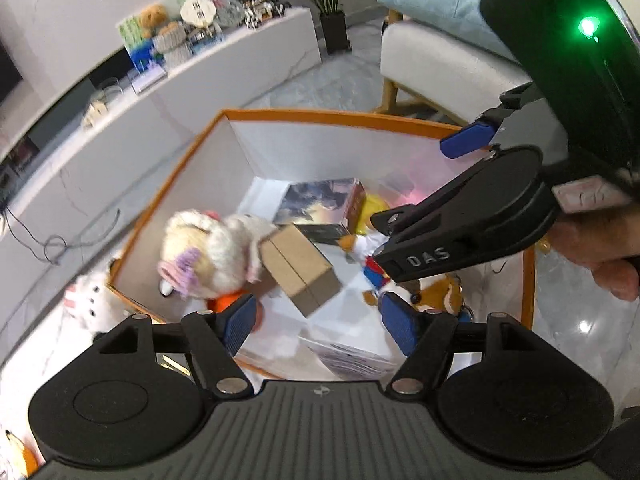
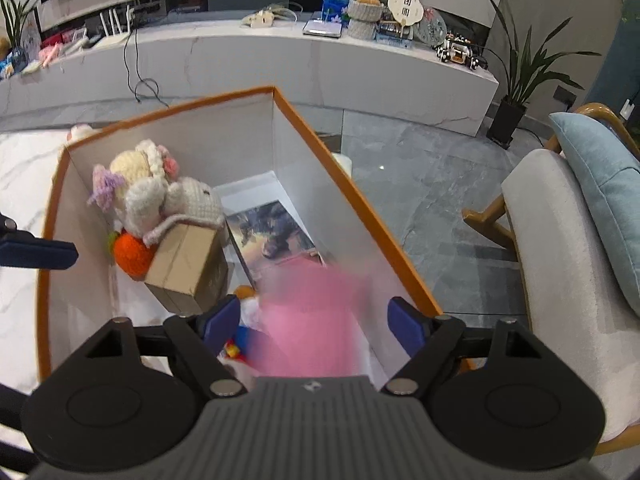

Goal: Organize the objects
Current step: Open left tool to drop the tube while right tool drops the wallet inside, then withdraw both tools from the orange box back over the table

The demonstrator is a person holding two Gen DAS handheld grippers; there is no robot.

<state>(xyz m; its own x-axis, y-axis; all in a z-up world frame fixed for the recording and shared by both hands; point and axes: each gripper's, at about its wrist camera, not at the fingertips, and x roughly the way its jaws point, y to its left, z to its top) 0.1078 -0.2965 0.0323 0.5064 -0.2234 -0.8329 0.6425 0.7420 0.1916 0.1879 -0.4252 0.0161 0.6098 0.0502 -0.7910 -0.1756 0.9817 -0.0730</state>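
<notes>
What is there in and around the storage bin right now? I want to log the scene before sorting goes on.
Storage bin: one, white walls, orange rim, on the floor.
Crochet doll: one, cream with purple and pink, in the bin, against its wall.
Cardboard box: one, brown, tilted under the doll.
Orange plush: one, beside the box.
Picture box: one, dark print, on the bin's bottom.
Pink item: one, blurred, between the right fingers, untouched.
White plush: one, outside the bin.
Armchair: one, grey, blue cushion.
Left gripper: open, empty.
Right gripper: open.
</notes>
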